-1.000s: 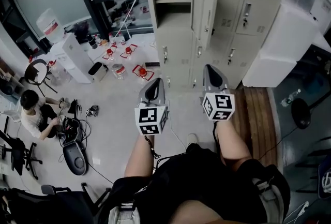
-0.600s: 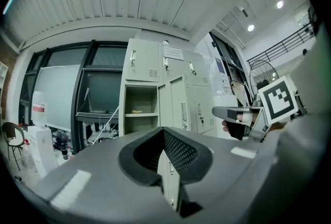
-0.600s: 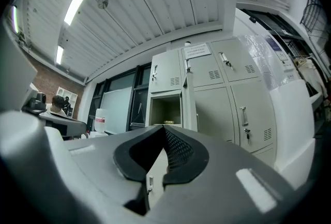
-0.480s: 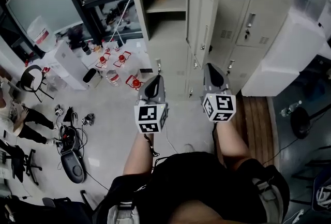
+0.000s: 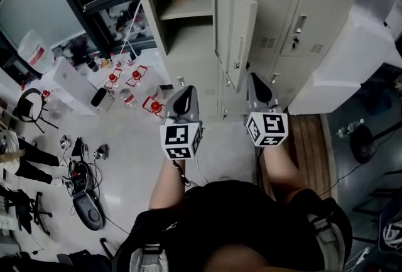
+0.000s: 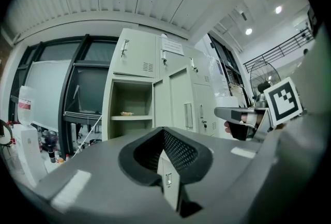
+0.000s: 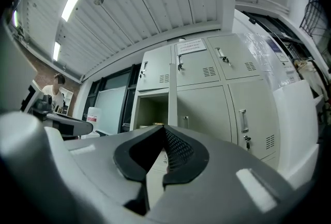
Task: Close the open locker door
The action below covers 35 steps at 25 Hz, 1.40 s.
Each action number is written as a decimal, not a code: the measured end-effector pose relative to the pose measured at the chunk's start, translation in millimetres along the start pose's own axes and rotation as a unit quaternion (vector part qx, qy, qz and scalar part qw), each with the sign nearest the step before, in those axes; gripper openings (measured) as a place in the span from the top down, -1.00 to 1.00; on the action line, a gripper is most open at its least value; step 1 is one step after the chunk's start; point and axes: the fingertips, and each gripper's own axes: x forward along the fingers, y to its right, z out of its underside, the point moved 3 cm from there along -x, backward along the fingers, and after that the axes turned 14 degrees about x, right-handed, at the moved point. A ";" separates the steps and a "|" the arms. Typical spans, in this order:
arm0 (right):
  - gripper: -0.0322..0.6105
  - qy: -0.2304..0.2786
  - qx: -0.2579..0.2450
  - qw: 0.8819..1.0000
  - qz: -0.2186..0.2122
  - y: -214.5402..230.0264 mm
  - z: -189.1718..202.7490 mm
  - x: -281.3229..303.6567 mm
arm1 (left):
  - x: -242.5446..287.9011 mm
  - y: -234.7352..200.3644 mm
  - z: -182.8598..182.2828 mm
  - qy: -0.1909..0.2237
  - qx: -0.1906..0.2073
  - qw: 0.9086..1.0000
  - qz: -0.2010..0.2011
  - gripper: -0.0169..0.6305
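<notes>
Both grippers, left gripper and right gripper, carry their jaws pressed together on nothing, short of the lockers. Over the last second the locker bank has drawn nearer and larger in the head view, so the approach is under way. The open locker door is untouched, swung out toward the person from its compartment's right side, ahead of the right gripper. Bare floor gives room on the left, while the door's free edge and a white block crowd the right.
</notes>
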 end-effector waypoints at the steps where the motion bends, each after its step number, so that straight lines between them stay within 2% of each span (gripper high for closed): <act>1: 0.87 0.005 0.001 1.000 -0.001 0.3 -0.2 2.0 | 4.6 -0.6 1.0 0.002 0.002 1.000 0.004 0.95; 3: 0.85 0.018 0.006 1.000 -0.008 -1.7 -0.9 4.4 | 10.8 -2.7 3.9 0.001 0.003 1.000 0.011 0.95; 4: 0.75 0.025 0.010 1.000 -0.014 -3.2 -2.0 5.6 | 13.0 -4.2 5.0 0.001 0.002 1.000 0.014 0.95; 6: 0.37 0.034 0.016 0.999 -0.026 -4.8 -5.7 10.6 | 17.7 -7.4 6.2 0.001 0.001 1.000 0.018 0.95; 9: 0.22 0.029 0.017 0.999 -0.029 -3.4 -6.8 22.7 | 21.3 -11.2 9.1 0.001 0.002 1.000 0.023 0.95; 16: 0.20 -0.014 0.026 0.999 -0.018 13.3 1.1 57.9 | 25.6 -19.3 14.9 -0.003 0.006 1.000 0.029 0.95; 27: 0.23 -0.049 0.025 0.998 -0.035 23.8 11.4 81.8 | 32.7 -26.1 25.3 -0.016 0.005 0.999 0.029 0.95; 28: 0.24 -0.051 0.024 0.998 -0.036 24.0 12.7 82.5 | 33.2 -26.0 26.5 -0.017 0.004 0.999 0.029 0.95; 32: 0.52 -0.050 0.022 0.998 -0.034 25.2 13.7 83.6 | 35.1 -26.8 30.3 -0.022 0.002 0.999 0.025 0.95; 35: 0.52 -0.054 0.018 0.997 -0.044 22.5 14.1 83.1 | 35.7 -26.9 32.1 -0.025 0.002 0.999 0.021 0.95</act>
